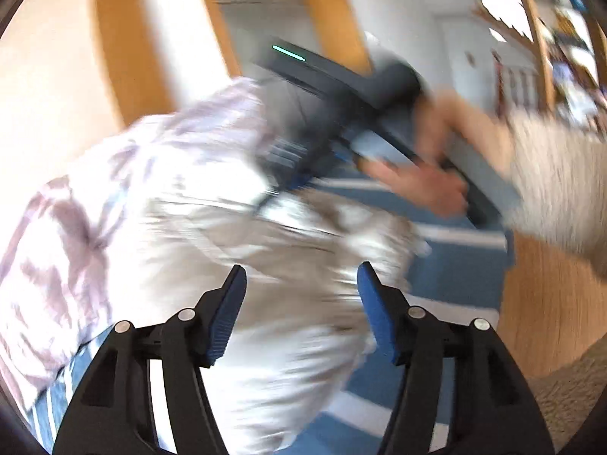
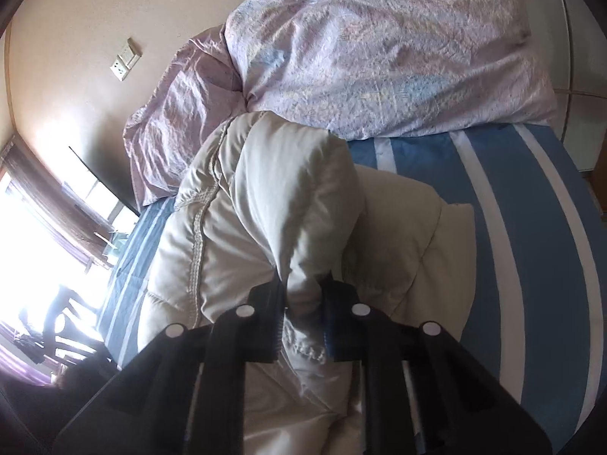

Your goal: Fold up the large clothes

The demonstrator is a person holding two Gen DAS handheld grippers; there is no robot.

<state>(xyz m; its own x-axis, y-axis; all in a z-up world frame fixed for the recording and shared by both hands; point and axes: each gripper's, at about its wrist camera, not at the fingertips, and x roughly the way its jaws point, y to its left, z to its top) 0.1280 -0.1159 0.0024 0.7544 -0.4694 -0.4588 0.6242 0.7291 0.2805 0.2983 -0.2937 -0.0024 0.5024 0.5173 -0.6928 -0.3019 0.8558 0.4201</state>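
A cream padded jacket (image 2: 265,197) lies bunched on a blue and white striped bed sheet (image 2: 531,227). My right gripper (image 2: 303,295) is shut on a fold of the jacket, which rises in a hump just beyond the pads. In the blurred left wrist view the same jacket (image 1: 288,250) spreads below my left gripper (image 1: 301,276), which is open with nothing between its blue pads (image 1: 373,303). Across the jacket, a hand (image 1: 425,185) holds the right gripper (image 1: 334,121).
A lilac patterned quilt (image 2: 379,45) and pillow (image 2: 178,121) lie at the head of the bed against a pale wall. A bright window (image 2: 38,250) is at the left. A wooden bed edge (image 1: 546,303) and carpet (image 1: 569,398) lie to the right.
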